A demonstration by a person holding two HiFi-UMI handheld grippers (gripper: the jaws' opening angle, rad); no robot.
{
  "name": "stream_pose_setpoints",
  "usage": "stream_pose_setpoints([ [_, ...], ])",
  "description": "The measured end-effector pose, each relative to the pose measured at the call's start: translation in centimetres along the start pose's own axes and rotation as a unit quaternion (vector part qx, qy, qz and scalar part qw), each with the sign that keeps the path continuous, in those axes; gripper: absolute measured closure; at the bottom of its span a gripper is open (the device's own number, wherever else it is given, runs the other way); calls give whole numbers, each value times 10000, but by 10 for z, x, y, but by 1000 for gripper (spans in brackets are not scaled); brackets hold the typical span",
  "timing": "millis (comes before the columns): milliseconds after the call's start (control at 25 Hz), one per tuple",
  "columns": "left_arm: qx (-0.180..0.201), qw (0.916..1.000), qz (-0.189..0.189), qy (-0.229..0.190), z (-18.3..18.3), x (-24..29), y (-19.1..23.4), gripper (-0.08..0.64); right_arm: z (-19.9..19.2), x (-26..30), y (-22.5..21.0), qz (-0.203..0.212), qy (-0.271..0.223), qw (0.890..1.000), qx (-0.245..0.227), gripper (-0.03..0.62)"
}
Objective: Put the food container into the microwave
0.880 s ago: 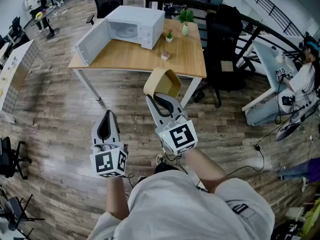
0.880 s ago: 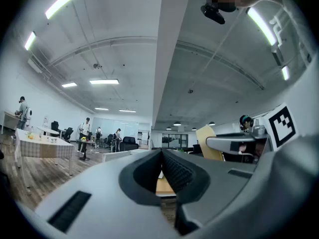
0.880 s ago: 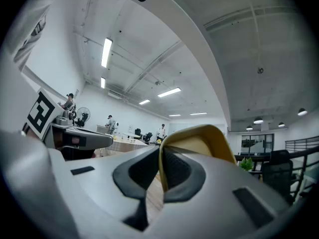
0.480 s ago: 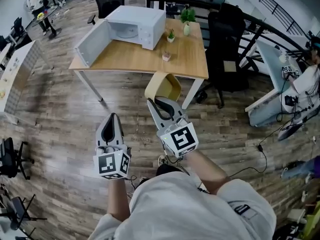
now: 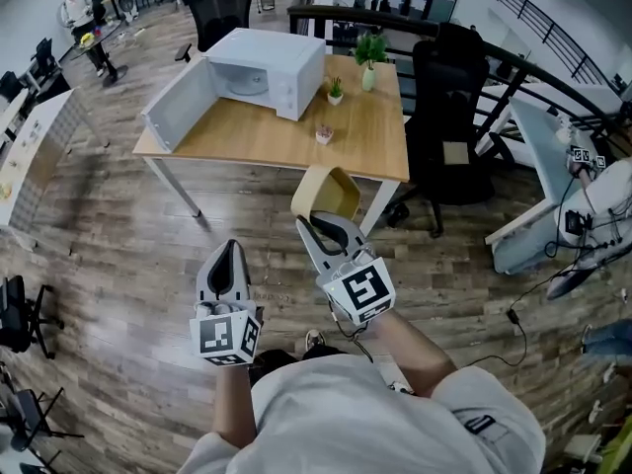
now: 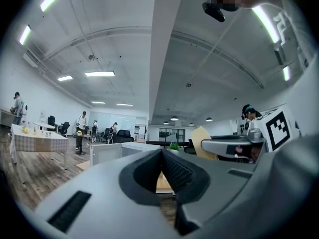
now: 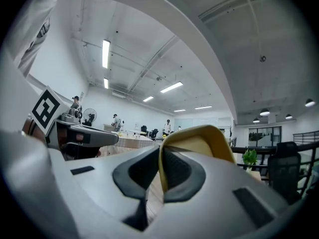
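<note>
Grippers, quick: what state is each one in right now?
Left gripper: closed, nothing between its jaws.
Right gripper: closed on the food container, gripping its rim.

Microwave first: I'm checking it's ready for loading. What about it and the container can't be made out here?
Microwave inside, head view: too small to judge empty.
Microwave, left gripper view: mostly hidden behind the left gripper.
Container lower part: covered by the right gripper in both views.
</note>
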State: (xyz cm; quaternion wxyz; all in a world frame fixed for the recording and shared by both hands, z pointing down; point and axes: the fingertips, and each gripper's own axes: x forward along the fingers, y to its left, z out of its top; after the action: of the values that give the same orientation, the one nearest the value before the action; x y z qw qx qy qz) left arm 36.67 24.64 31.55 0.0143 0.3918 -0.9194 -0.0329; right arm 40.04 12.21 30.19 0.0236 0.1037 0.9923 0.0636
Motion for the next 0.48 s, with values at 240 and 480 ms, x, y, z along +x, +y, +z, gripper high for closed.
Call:
stream_pose_setpoints([
  [240,-23,9997,86,227,-16,19,-4,548,-21,6,-22,195,105,9997,67,571],
  [480,-111,9991,117,392,-30,32,1,548,-37,18,-26,274,289,9991,132,571],
])
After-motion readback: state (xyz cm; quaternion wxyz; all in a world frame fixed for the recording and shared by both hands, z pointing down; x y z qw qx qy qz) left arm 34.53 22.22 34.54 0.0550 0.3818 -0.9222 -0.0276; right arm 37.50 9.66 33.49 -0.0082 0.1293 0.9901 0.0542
